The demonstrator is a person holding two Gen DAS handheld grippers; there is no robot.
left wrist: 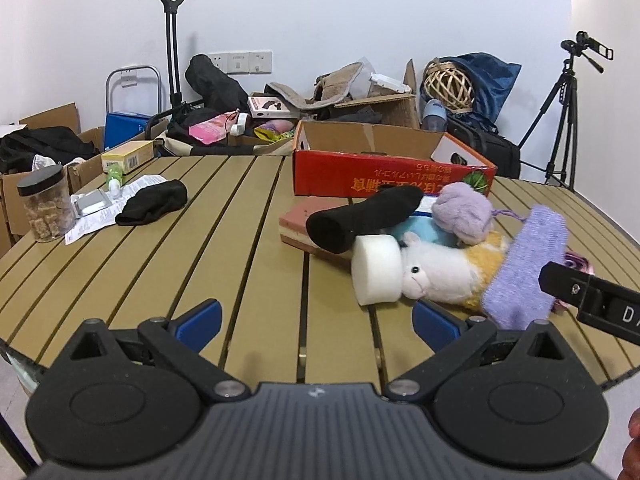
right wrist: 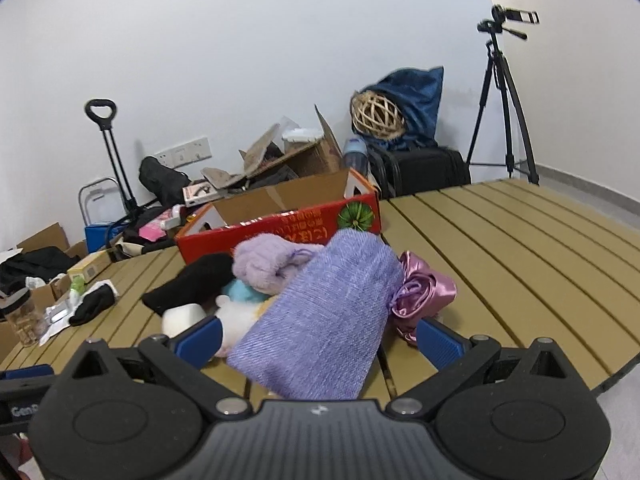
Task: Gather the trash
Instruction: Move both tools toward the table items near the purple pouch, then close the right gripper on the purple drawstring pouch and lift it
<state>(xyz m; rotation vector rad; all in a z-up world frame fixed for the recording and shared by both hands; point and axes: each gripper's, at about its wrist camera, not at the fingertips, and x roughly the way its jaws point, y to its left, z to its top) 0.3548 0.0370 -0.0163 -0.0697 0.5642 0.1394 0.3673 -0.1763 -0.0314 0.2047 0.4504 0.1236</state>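
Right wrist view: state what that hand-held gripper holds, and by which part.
Nothing is held. The right hand-held gripper is open, its blue fingers spread to either side of the purple knitted cloth, not closed on it. The left hand-held gripper is open too, over bare table.

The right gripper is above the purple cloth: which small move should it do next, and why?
Probably close the right gripper on the purple knitted cloth. Its jaws stand open with the cloth lying between the fingers, on top of the pile, and the red cardboard box just behind stands open to receive it.
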